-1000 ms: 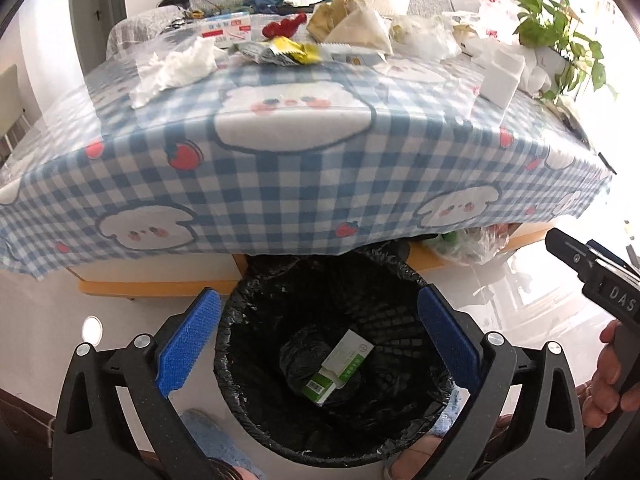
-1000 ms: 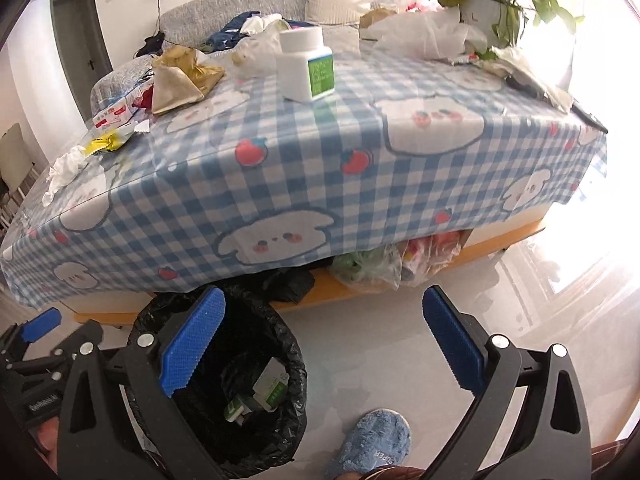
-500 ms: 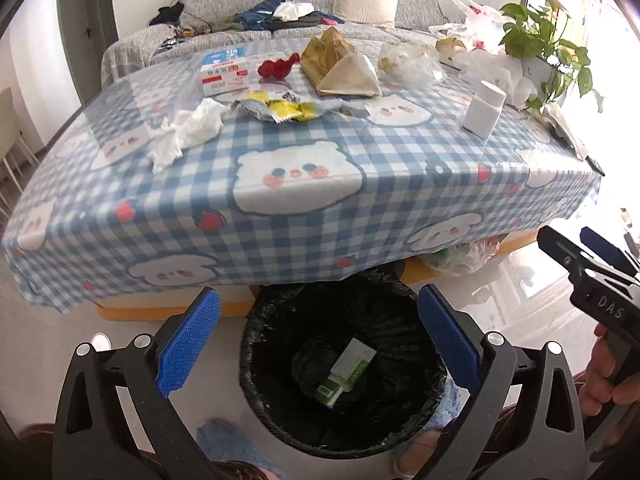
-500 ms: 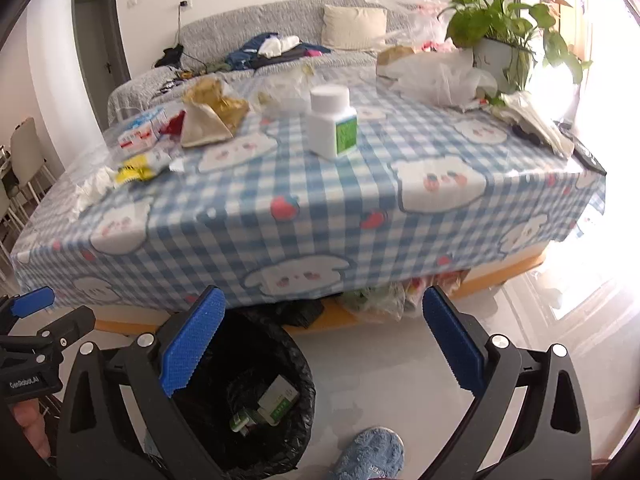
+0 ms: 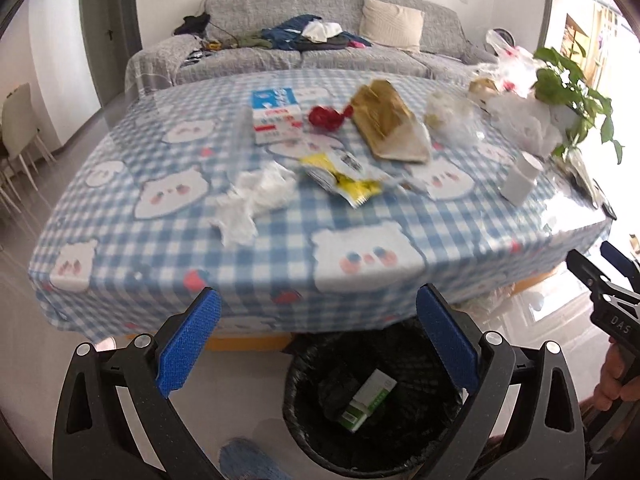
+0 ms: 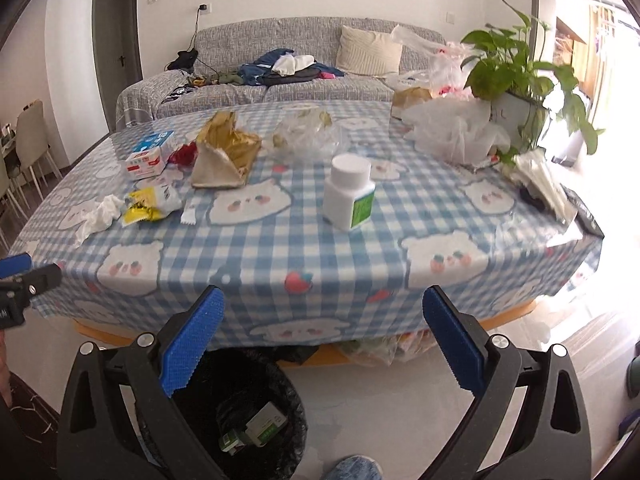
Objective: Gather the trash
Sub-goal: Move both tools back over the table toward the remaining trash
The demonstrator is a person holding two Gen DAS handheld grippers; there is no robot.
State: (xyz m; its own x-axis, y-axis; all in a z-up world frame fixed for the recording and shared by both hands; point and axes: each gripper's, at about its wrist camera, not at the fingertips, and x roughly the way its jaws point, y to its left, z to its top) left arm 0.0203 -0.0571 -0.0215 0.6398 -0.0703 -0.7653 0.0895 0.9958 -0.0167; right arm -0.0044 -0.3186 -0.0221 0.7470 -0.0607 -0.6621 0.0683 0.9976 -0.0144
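Down on the floor, just under the front edge of the desk [image 5: 248, 256], sits the black trash bin [image 5: 320, 432]. It has one green and white box [image 5: 368, 400] in it, so I think the job has only just begun.

Lots of trash is left on the desk top. There is a crumpled white tissue [image 5: 256, 196], a yellow snack wrapper [image 5: 348, 180], a red wrapper [image 5: 328, 117], a brown paper bag [image 5: 386, 124], a blue and red carton [image 5: 276, 114] and some clear plastic bags [image 6: 460, 136]. A white bottle [image 6: 349, 194] stands nearer the front, by itself.

The left tool [image 5: 316, 344] is spread wide and holds nothing. The right tool [image 6: 320, 344] is spread wide too, and it is empty. Both hang over the floor in front of the desk, near the bin.

There is open floor to move in on this side. The cloth hangs down over the desk edge, so a tool should come in from above it. The plant [image 6: 520, 76] and the pile of bags crowd the far right corner, so I think reaching there is harder. The tissue and the yellow wrapper have clear room around them and look easy to get.
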